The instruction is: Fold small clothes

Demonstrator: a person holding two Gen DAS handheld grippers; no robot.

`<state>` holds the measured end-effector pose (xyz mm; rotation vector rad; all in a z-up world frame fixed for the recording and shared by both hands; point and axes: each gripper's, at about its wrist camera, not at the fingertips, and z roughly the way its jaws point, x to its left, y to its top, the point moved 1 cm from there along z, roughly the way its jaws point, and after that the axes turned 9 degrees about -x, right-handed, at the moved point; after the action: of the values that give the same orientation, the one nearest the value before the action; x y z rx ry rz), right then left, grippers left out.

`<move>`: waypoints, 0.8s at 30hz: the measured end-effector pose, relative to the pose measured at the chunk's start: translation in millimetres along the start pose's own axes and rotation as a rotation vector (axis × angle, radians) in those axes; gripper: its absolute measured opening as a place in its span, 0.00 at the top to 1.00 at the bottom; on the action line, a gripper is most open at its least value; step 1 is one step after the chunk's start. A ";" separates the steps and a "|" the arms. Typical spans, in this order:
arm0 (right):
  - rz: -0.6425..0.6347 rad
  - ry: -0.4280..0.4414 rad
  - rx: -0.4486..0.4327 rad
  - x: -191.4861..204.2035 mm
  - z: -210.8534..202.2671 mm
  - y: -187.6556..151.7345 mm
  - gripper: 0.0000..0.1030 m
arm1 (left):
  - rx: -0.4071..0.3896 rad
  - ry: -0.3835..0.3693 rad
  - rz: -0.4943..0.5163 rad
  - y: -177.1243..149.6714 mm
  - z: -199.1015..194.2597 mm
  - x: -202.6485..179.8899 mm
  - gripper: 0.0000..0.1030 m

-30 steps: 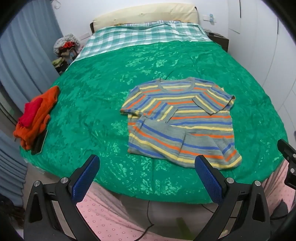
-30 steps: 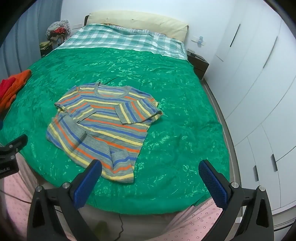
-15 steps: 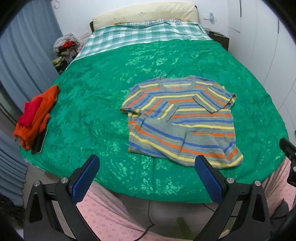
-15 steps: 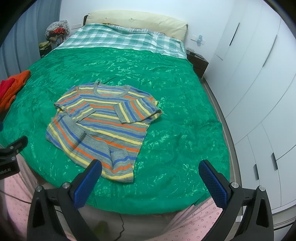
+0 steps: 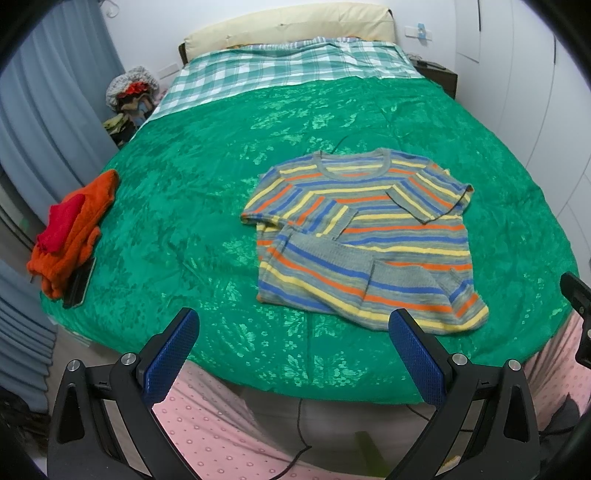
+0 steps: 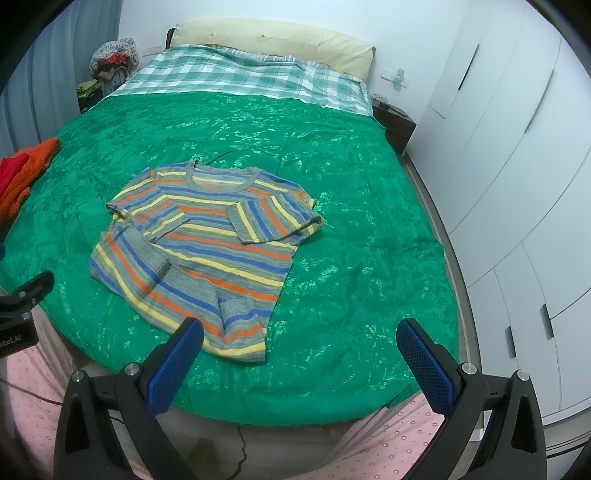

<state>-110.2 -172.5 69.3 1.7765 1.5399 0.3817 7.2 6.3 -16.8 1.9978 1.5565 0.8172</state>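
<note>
Bedroom with white wardrobe doors (image 6: 517, 155) along one side and a wide bed under a shiny green patterned bedspread (image 5: 207, 192), green-and-white checked sheet (image 5: 280, 70) and cream padded headboard (image 5: 295, 20) at the far end. Lying flat on the green spread near its front edge: small knitted sweater striped in grey, blue, orange and yellow (image 5: 369, 229), neck toward the headboard, both sleeves folded in across the chest, bottom hem turned up unevenly. Just ahead of and between the two grippers; lower corner of the hem close beyond the left gripper (image 5: 293, 339), toward its right finger, and close beyond the right gripper (image 6: 299, 347), toward its left finger. Both grippers spread wide, blue-padded fingers (image 5: 173, 343) well apart, holding nothing, touching no cloth, poised off the bed's front edge over pink dotted fabric (image 5: 207, 424). Far to the left on the spread, pile of orange and red knitwear (image 5: 74, 229) with a dark flat phone-like object (image 5: 79, 284) tucked under its near end.
</note>
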 end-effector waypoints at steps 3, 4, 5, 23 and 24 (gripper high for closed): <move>-0.004 -0.006 -0.002 -0.5 0.0 -2.0 0.00 | -0.003 0.001 0.005 -0.8 -0.1 0.8 0.00; -0.006 -0.008 -0.004 -0.5 -0.1 -2.8 0.00 | -0.004 0.001 0.006 -1.0 0.0 1.2 0.00; -0.008 -0.011 -0.005 -0.5 -0.3 -3.6 0.00 | -0.004 0.002 0.007 -0.7 0.7 1.4 0.00; -0.045 -0.062 -0.050 -8.8 -11.0 -7.0 0.00 | -0.002 0.006 0.014 0.8 2.7 -2.1 0.00; -0.044 -0.062 -0.050 -10.2 -11.0 -8.2 0.00 | -0.001 0.005 0.014 0.7 2.9 -2.3 0.00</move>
<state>-125.7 -178.4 73.6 1.6977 1.5108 0.3377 9.3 3.9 -18.8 2.0096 1.5462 0.8295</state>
